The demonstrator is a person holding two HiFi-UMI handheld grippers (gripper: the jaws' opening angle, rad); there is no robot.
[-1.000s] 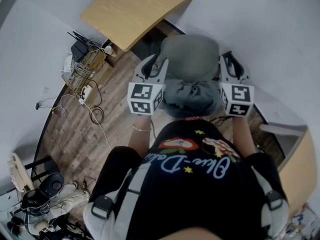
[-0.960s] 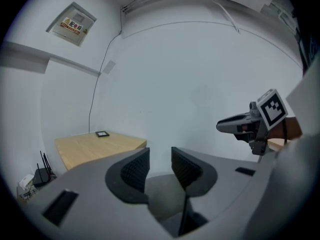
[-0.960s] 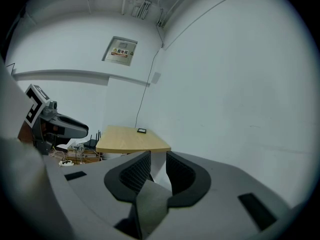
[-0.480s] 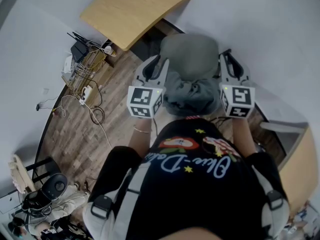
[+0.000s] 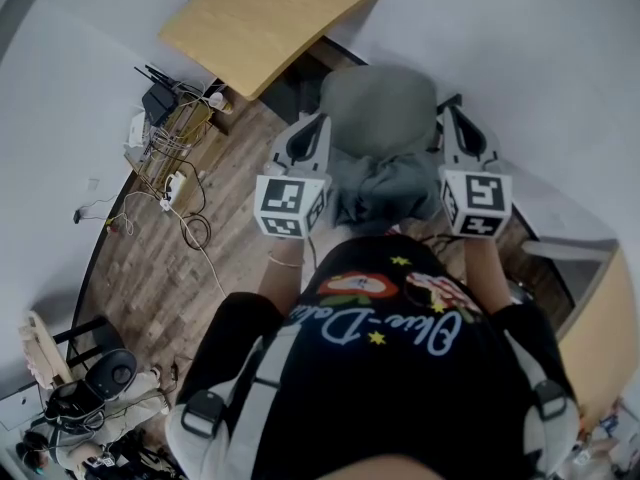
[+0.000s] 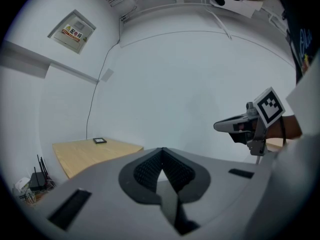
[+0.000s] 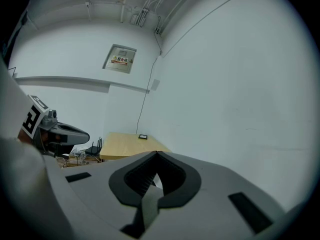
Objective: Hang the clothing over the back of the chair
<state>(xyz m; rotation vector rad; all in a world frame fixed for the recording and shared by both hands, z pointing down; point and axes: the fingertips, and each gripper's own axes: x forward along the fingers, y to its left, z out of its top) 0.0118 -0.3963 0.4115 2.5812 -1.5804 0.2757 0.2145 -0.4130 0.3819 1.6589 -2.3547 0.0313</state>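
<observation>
In the head view a dark grey garment (image 5: pixel 385 190) lies bunched over the back of a grey chair (image 5: pixel 378 103), just in front of the person. My left gripper (image 5: pixel 318 120) sits at the garment's left side. Its jaws have just been closing and now meet with nothing between them (image 6: pixel 161 151). On the other side of the chair my right gripper (image 5: pixel 447 108) has its jaws together too, and no cloth shows at the tips (image 7: pixel 157 155). Each gripper shows in the other's view: the right (image 6: pixel 222 126), the left (image 7: pixel 82 134). Both point level at the white wall.
A wooden desk (image 5: pixel 265 23) stands beyond the chair against the wall, also in the left gripper view (image 6: pixel 90 154). Cables and a router (image 5: pixel 165 158) clutter the floor at the left. Another wooden desk edge (image 5: pixel 600 338) is at the right, and a black stool (image 5: pixel 95 373) at the lower left.
The left gripper's jaws have gone from apart to together. The garment's folds have shifted a little on the chair back. Both hands stay nearly where they were.
</observation>
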